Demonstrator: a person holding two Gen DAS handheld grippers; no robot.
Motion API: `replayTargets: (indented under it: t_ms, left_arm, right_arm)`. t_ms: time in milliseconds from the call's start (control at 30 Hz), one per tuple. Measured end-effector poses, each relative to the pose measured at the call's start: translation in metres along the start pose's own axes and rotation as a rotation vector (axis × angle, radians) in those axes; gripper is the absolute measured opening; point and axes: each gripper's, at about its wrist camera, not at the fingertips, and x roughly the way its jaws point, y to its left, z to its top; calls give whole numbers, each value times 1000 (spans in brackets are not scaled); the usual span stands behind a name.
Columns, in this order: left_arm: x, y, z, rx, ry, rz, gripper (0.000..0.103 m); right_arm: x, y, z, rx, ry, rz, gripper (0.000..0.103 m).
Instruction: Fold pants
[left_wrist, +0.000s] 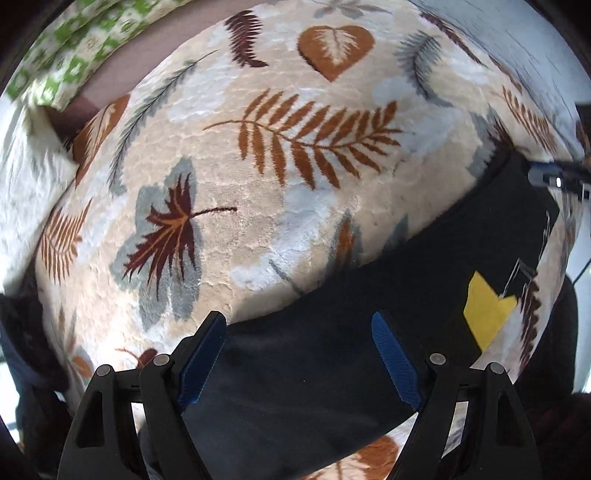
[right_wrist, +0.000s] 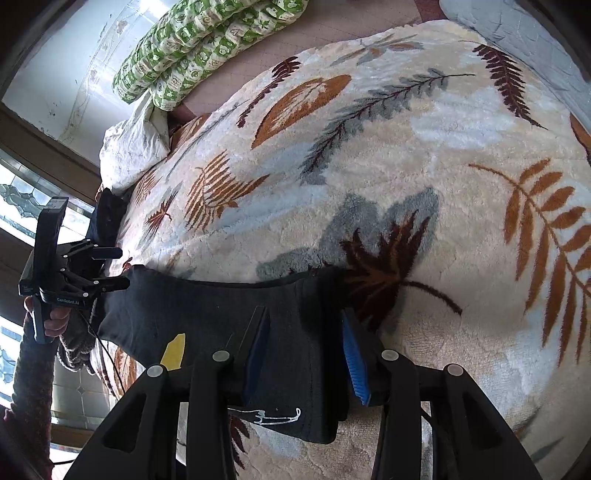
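Dark navy pants (right_wrist: 207, 317) lie folded on a plush leaf-patterned blanket (right_wrist: 424, 166) spread over a bed; a yellow patch (left_wrist: 487, 306) shows on the cloth; the right gripper (right_wrist: 306, 354) points down at them with its blue-padded fingers (right_wrist: 354, 362) partly apart, cloth beneath and between, though a firm grip cannot be told; the left gripper (left_wrist: 299, 354) hangs above the pants, fingers wide apart and empty; a green-patterned quilt (right_wrist: 199, 40) lies beyond.

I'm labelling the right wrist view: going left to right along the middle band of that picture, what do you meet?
Left gripper held in a hand → dark pants → dark red maple leaf on the blanket → orange fern leaf.
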Motion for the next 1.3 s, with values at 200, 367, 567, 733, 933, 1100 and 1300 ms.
replayTargets:
  t_ms: [200,367,567,733,933,1100,1300]
  left_arm:
    - [26,-30,-8,234,56,105,78]
    - [-5,14,-40,64,-48,92,75]
    - [-40,119,-146,-328,-62,121,82]
    - [-34,177,-219,-616,-15,70,83]
    - [-1,189,-234,-717,-9,-107,82]
    - [28,192,-223,-748,3,-172,79]
    - [38,195,-218,-786,-8,-210,77]
  right_arm:
    - [6,2,1,22,14,-19,42]
    - [4,1,-2,38,13,-21,42]
    - [2,-4,-11,68,13,-32,42]
    - [5,-6,-11,107,-18,-39,42]
    - [8,-3,0,132,-47,-53,42]
    - [7,-3,6,125,-50,-57,42]
    - [10,-3,10,99,-33,-80,40]
